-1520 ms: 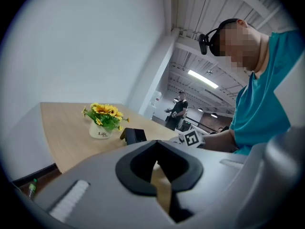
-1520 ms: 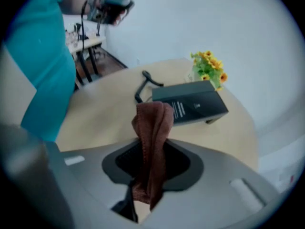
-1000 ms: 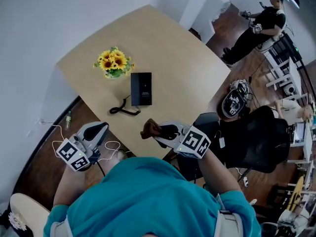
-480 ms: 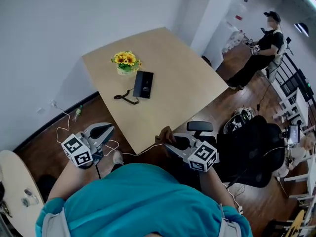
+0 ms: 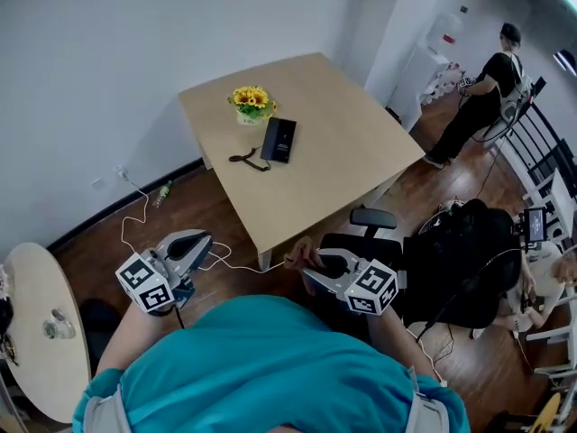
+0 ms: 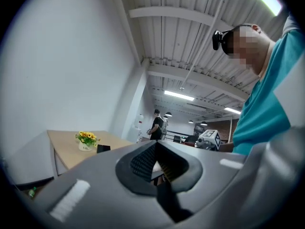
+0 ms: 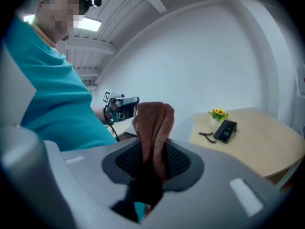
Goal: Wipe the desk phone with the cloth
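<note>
**A:** Wondering which step this is. The cloth (image 7: 153, 123) is pinched in the right tool (image 5: 306, 262), and the left tool (image 5: 193, 241) is pressed together with nothing held.

**B:** Approach, it's reckoned. The phone (image 5: 280, 140) is left unwiped on the table (image 5: 343, 161) by the flowers (image 5: 251, 103), well apart from both tools. Next the cloth should be carried over and laid on it.

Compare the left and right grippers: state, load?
The right gripper is shut on the brown cloth; the left gripper is shut on nothing. The desk phone lies right of the right gripper's jaws in its view, left of the left gripper's in its view. Shared: both are held clear of the table.
</note>
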`<state>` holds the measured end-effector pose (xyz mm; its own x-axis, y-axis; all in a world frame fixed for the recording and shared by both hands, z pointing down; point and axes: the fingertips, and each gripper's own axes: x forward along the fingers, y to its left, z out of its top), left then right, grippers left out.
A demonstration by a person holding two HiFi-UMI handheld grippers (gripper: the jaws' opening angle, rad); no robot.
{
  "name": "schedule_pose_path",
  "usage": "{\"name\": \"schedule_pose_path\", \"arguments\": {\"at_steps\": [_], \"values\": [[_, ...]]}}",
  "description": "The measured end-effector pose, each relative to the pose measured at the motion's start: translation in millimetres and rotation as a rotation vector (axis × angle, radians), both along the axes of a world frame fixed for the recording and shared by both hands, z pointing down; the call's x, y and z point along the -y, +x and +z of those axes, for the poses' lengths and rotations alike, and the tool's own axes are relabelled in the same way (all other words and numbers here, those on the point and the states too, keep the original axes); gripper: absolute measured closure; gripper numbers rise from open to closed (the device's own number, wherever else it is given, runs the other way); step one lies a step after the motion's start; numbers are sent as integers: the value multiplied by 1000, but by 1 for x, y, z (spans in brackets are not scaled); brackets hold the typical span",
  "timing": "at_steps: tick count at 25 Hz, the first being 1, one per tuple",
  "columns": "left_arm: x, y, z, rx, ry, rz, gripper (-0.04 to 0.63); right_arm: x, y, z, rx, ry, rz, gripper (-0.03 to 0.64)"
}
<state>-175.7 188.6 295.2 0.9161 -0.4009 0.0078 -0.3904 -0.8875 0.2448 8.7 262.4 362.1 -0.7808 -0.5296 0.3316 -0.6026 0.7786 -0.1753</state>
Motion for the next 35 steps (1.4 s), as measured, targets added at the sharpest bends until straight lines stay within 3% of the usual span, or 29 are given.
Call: {"name": "schedule_pose_path", "arguments": {"at_steps": [6, 11, 16, 25, 35], "values": [[-23, -77, 10, 14, 12, 33, 591, -10, -74, -15, 76, -53, 40, 506], [-34, -113, 21, 23, -13, 73, 591, -3, -96, -16, 167, -78, 172, 507], [-52, -92, 9, 4, 29, 46, 591, -20, -77, -11, 169, -62, 192, 511], [-89, -39, 14, -25, 5, 51, 591, -56, -39, -8, 200, -55, 176, 512], [-89, -45, 9, -11, 14, 37, 591, -60, -40, -14, 193, -28, 161, 513]]}}
